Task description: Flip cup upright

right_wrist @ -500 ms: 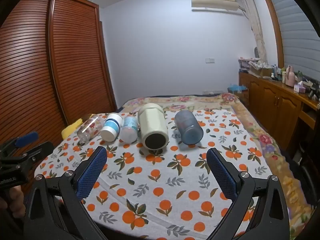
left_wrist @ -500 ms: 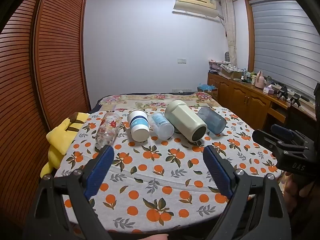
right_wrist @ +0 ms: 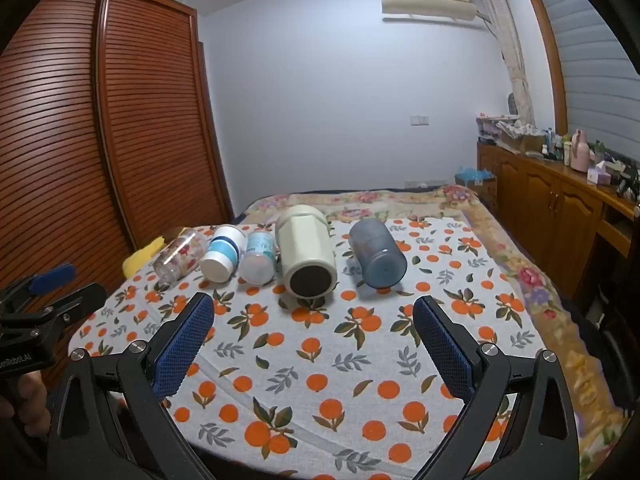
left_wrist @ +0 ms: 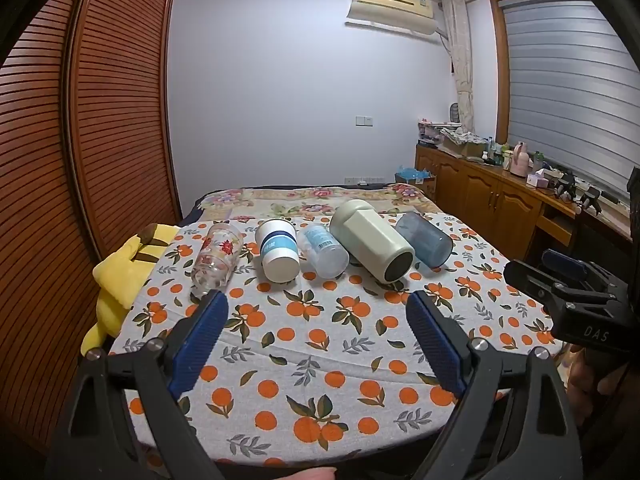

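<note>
Five cups lie on their sides in a row across a bed (left_wrist: 320, 360) spread with a grey cloth printed in oranges and leaves; from the left, a clear glass tumbler (left_wrist: 217, 257) with red flower decals, a white cylindrical cup (left_wrist: 277, 255) banded in blue, a small translucent plastic cup (left_wrist: 324, 252) with a pale blue label, a big cream faceted mug (left_wrist: 372, 245) with a dark round end facing the camera (the widest of the lot), and a smoky blue translucent cup (left_wrist: 425, 239) set slightly apart at the far right. The left claw (left_wrist: 318, 312) hangs released, its ribbed blue pads spread wide above the cloth short of the row, gripping nothing; the right claw (right_wrist: 314, 314) is likewise spread open and empty, its textured blue pads framing the cream faceted mug (right_wrist: 306, 256) and the smoky blue translucent cup (right_wrist: 377, 253). A soft yellow plush (left_wrist: 120, 276) slumps at the bed's left edge beside slatted wooden wardrobe doors (left_wrist: 100, 120).
</note>
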Motion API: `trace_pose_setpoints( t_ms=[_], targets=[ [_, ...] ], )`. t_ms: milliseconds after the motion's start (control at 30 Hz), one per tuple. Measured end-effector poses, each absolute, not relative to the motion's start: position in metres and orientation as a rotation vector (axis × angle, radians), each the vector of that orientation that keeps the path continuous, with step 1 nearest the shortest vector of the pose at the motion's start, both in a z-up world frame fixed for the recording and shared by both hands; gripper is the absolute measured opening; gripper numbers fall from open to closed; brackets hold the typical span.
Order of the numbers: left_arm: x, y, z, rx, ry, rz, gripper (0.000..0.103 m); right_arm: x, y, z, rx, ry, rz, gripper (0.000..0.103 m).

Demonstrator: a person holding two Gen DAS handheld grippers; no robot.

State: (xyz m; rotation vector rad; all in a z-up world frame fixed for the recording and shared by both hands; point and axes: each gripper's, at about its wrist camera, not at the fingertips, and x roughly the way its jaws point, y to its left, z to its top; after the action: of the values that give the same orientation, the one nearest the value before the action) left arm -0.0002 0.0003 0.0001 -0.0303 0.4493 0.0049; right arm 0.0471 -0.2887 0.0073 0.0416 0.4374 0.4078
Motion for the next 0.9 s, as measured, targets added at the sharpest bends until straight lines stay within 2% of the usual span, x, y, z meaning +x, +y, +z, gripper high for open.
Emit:
trace_pose_setpoints(
  t_ms=[900],
  targets=[
    [-0.0038,0.0029,0.0082,-0.028,0.44,0.007,0.091,0.0471,-0.2883,0.007,0.04,0.434,0.408,0.101]
  ],
)
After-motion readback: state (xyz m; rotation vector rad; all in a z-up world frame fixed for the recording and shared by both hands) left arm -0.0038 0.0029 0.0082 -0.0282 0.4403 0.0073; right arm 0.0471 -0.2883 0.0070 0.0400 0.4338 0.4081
